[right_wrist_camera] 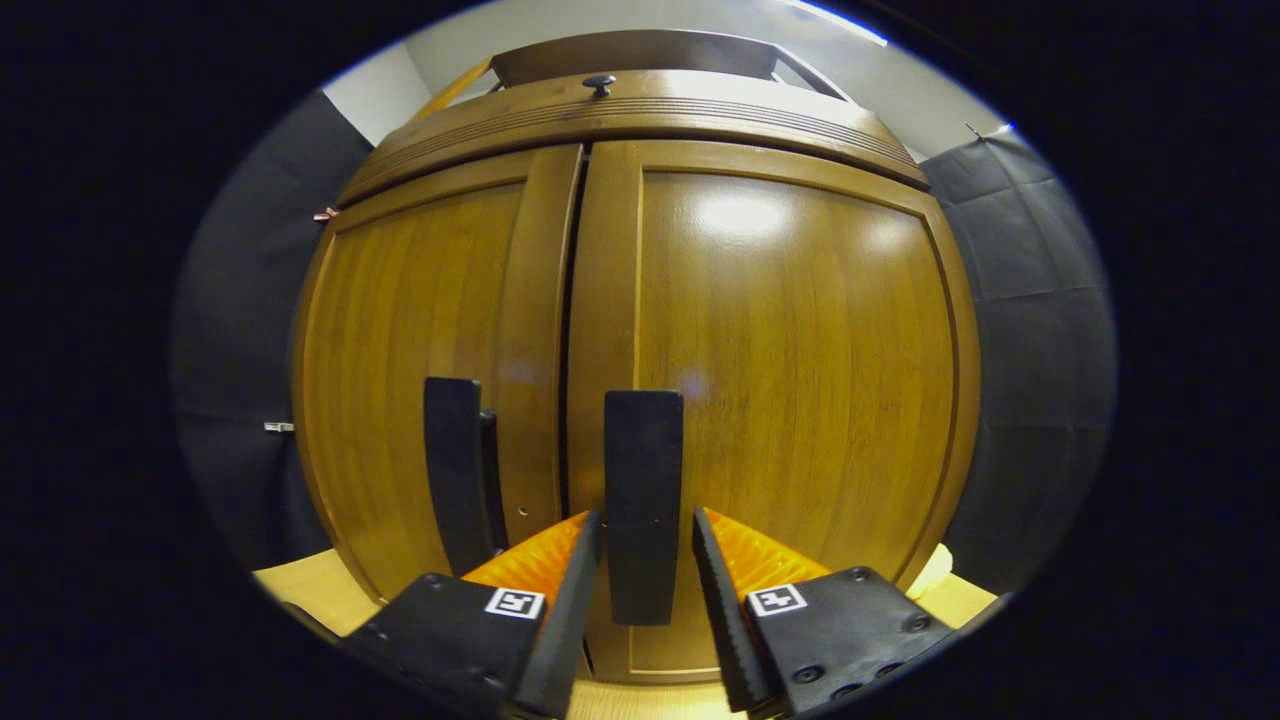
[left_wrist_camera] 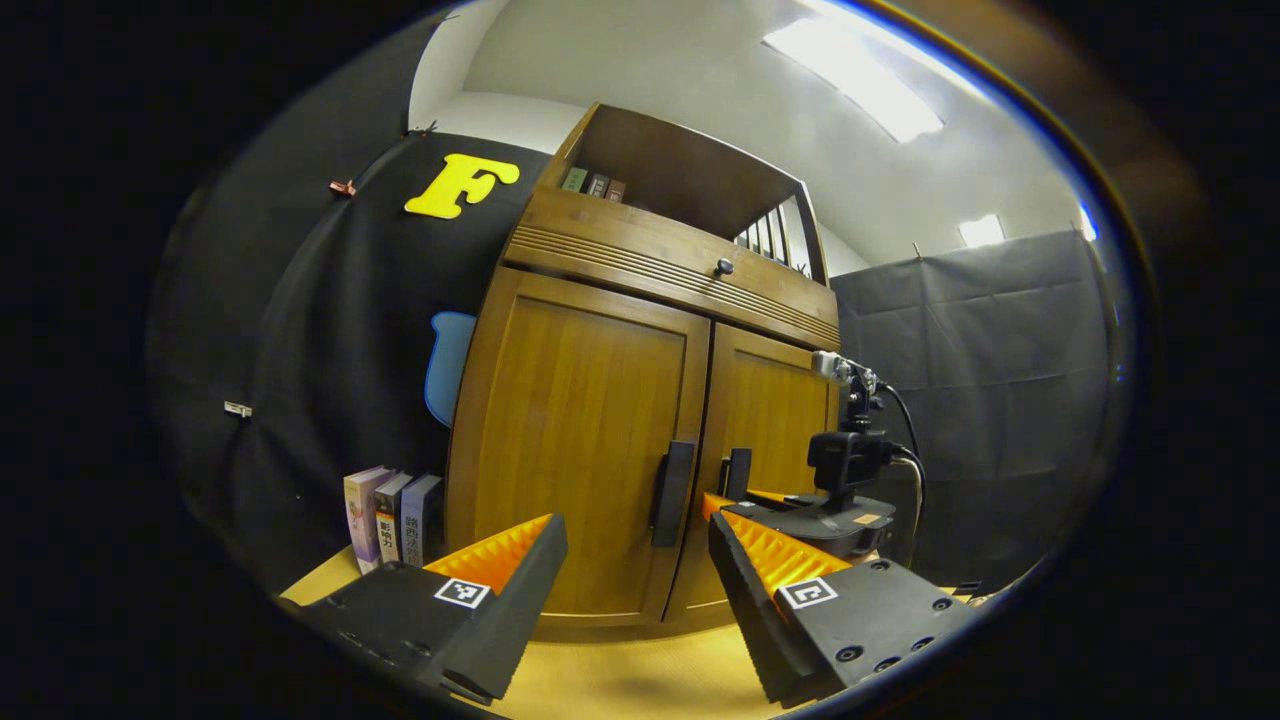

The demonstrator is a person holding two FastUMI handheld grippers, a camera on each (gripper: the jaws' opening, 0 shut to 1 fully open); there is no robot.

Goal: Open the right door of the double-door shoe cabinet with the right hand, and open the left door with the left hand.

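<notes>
Both doors of the shoe cabinet (left_wrist_camera: 640,400) are closed, their edges meeting at a narrow dark seam.

Right gripper (right_wrist_camera: 645,545): in the right gripper view its two fingers are spread, one on each side of the lower part of the right door handle (right_wrist_camera: 643,500). The handle is a dark vertical bar and it sits in the gap between the fingers. A thin gap shows on each side of the bar, so I cannot tell that either finger presses on it; not a pinch as far as can be seen. The right door (right_wrist_camera: 790,380) fills the space ahead of and to the right of these fingers. The left door (right_wrist_camera: 420,350) lies to their left, with the left door handle (right_wrist_camera: 458,470) just beside the left finger, past the seam.

Left gripper (left_wrist_camera: 635,545): in the left gripper view its fingers are spread wide and hold nothing. The left door handle (left_wrist_camera: 672,492) stands ahead of the gap between them, nearer the right finger, apart from both. The left door (left_wrist_camera: 580,440) is straight ahead. The right gripper (left_wrist_camera: 800,515) is seen just beyond the right finger, up against the right door (left_wrist_camera: 770,420) by its handle (left_wrist_camera: 738,472).

A drawer knob (left_wrist_camera: 724,266) sits above the doors. Some books (left_wrist_camera: 392,515) stand beyond the left finger, beside the cabinet.
</notes>
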